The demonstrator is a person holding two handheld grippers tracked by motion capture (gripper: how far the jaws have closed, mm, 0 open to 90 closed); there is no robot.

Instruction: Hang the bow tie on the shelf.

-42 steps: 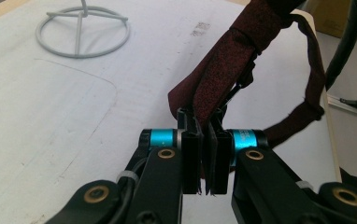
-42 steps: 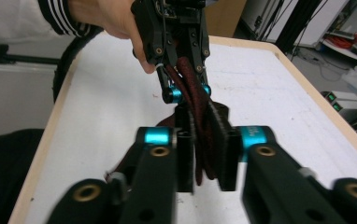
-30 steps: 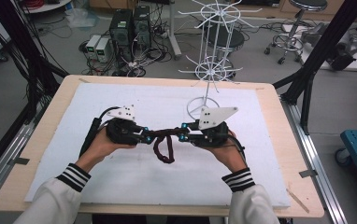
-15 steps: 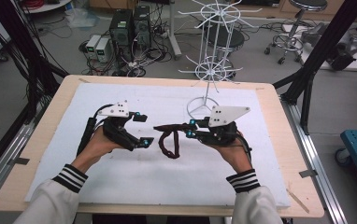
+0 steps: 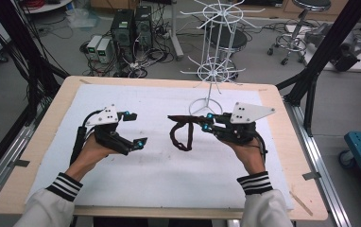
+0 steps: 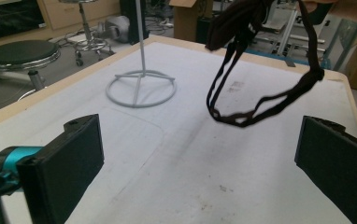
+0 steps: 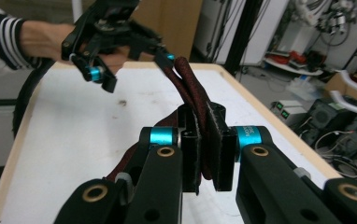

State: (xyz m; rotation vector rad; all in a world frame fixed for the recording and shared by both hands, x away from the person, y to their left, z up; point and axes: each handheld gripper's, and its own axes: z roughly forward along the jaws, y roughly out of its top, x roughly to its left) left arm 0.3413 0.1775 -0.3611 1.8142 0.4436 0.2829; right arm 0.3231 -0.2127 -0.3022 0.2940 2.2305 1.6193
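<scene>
My left gripper point(image 5: 134, 128) has just been opening and now stands wide, nothing between its jaws, well clear of the dark strap point(image 5: 184, 134). My right gripper point(image 5: 207, 122) alone pinches that strap, its loop dangling just in front of the white wire rack point(image 5: 212, 71). I judge the handover done; hanging it comes next.

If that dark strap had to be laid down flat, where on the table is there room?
The white mat lies bare along the near edge, between the two forearms, and across its far left corner. It is crowded at the far middle, where the wire rack's ring base stands beside the right gripper, shut on the dark strap. The left gripper is open.
</scene>
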